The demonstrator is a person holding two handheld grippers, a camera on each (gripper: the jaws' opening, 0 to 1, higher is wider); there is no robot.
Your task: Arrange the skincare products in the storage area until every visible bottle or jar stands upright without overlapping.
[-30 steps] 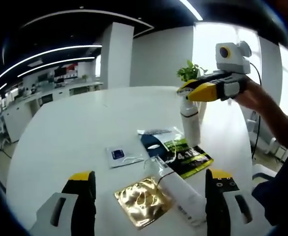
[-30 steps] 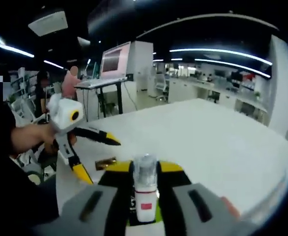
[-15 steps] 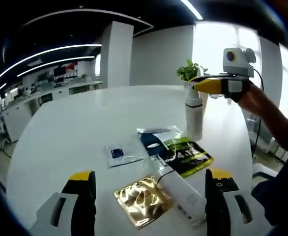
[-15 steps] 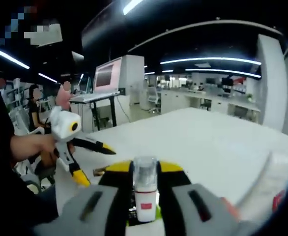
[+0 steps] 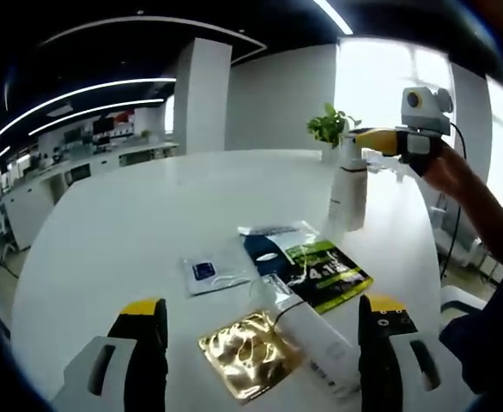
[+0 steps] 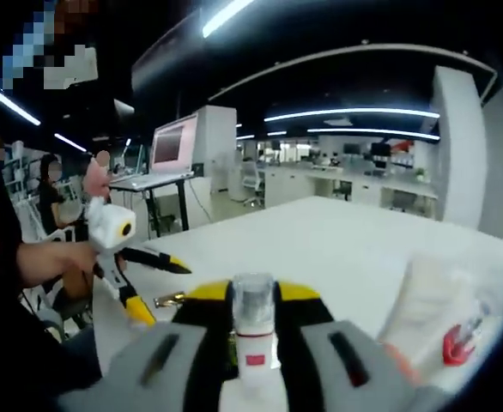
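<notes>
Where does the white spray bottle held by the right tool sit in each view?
Left gripper view: the white spray bottle stands upright on the white table, upper right, its top gripped by the right tool.
Right gripper view: the bottle's clear cap rises at bottom centre, between that tool's jaws.
Shared landmark: the gold foil sachet, also at beside the left tool.

sachets (image 5: 307, 266) and lying tube (image 5: 316, 335) between left tongs (image 5: 264, 343), bare table (image 5: 131, 223) leftward

Green-and-black sachet (image 5: 327, 273) on the counter (image 5: 131, 232): large white "4" legible. Other print too blurred to read.
</notes>
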